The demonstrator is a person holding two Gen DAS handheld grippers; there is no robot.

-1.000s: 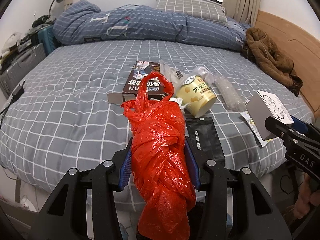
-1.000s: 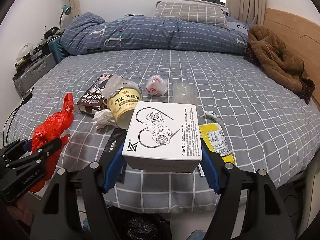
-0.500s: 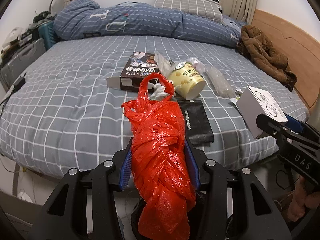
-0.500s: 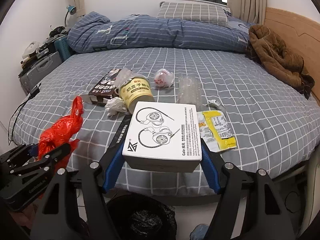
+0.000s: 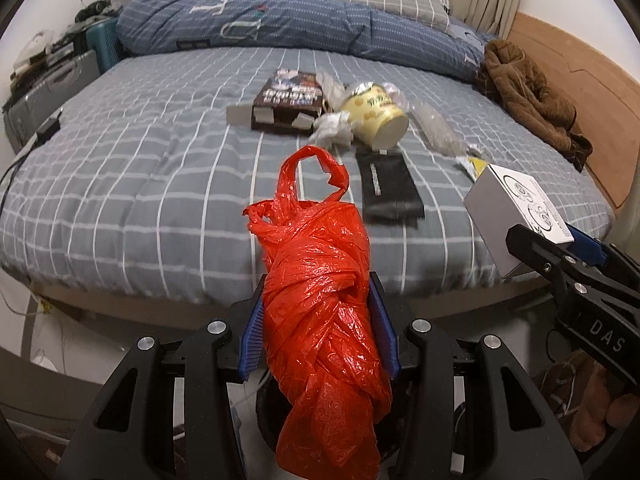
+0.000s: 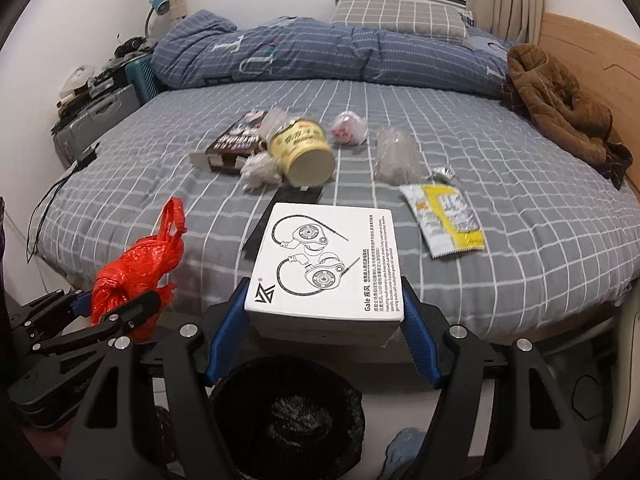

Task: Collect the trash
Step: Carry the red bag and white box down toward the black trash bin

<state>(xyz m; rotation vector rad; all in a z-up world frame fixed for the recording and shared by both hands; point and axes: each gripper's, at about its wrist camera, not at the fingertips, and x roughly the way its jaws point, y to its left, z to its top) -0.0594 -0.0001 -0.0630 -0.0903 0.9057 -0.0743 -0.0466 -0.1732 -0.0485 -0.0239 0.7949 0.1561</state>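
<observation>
My left gripper (image 5: 318,328) is shut on a crumpled red plastic bag (image 5: 324,300), which hangs past the bed's near edge; the red plastic bag (image 6: 132,272) also shows at the left of the right wrist view. My right gripper (image 6: 324,316) is shut on a white earphone box (image 6: 328,264), held above a bin lined with a black bag (image 6: 288,416) on the floor. The white earphone box (image 5: 516,216) appears at the right of the left wrist view. On the bed (image 6: 520,240) lie a yellow cup (image 6: 306,152), a dark carton (image 6: 238,142), a black pouch (image 5: 388,186), crumpled tissue (image 6: 260,170) and a yellow wrapper (image 6: 448,218).
A blue duvet (image 6: 300,56) and a pillow (image 6: 400,20) lie at the far end of the bed, a brown jacket (image 6: 560,104) at the right by the wooden headboard (image 6: 592,52). Suitcases and clutter (image 6: 96,108) stand at the left. A clear plastic piece (image 6: 394,156) and a pink-white wad (image 6: 348,130) lie mid-bed.
Both grippers have drawn back from the bed with their loads, past its near edge. The bin has come into view under the right gripper.
</observation>
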